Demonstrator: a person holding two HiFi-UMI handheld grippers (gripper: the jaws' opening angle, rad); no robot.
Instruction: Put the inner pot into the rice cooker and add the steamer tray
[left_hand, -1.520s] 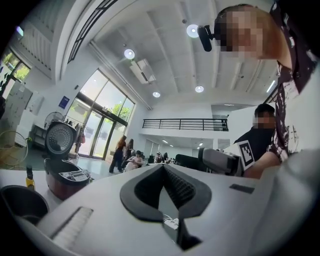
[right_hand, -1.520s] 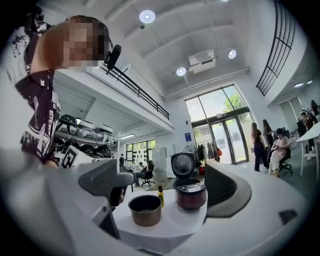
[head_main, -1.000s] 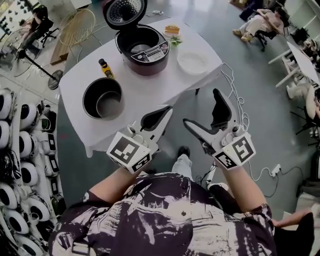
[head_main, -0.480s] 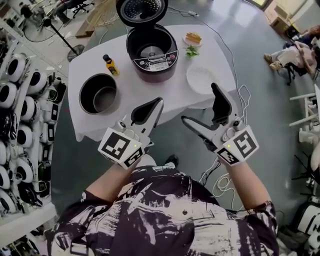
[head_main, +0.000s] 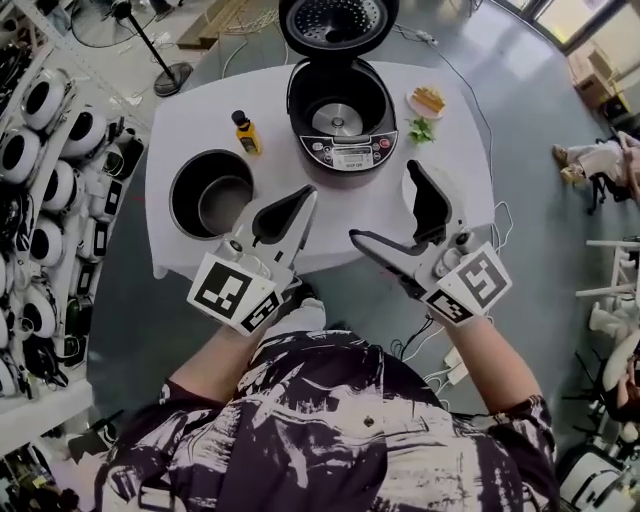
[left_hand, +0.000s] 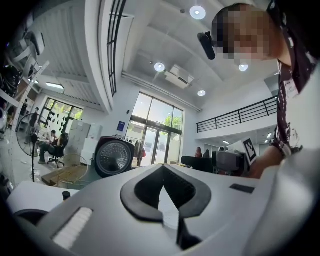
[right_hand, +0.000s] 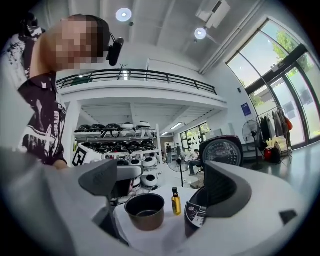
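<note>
Your left gripper (head_main: 303, 196) sits at lower centre of the head view, over the near edge of the white cloth-covered bench (head_main: 330, 215). Its black rubber-lined fingers (left_hand: 145, 200) are pressed together at the tips, leaving only a diamond-shaped hollow between the pads, with nothing in it. Your right gripper (head_main: 392, 205) is just to the right of it. Its grey plastic fingers (right_hand: 227, 187) are spread wide apart and grip nothing. Its own view looks through that gap at the bench top, well beyond the fingers.

The round dark metal inner pot (head_main: 210, 193) stands upright on the bench at left of centre. It is outside the cooker and apart from both grippers. Its smooth inside wall shines, and from the right gripper view its outside looks brownish (right_hand: 145, 210).

The dark maroon rice cooker (head_main: 343, 120) is at upper centre, its round lid (head_main: 337, 22) swung up to show a perforated metal inner face. Its bowl is open and the grey control panel faces you.

A small yellow bottle with a black cap (head_main: 245, 132) stands between pot and cooker. A little plate of food (head_main: 428, 100) lies at the cooker's right. Shelves of glossy white appliances (head_main: 40, 150) line the left edge of the frame.
</note>
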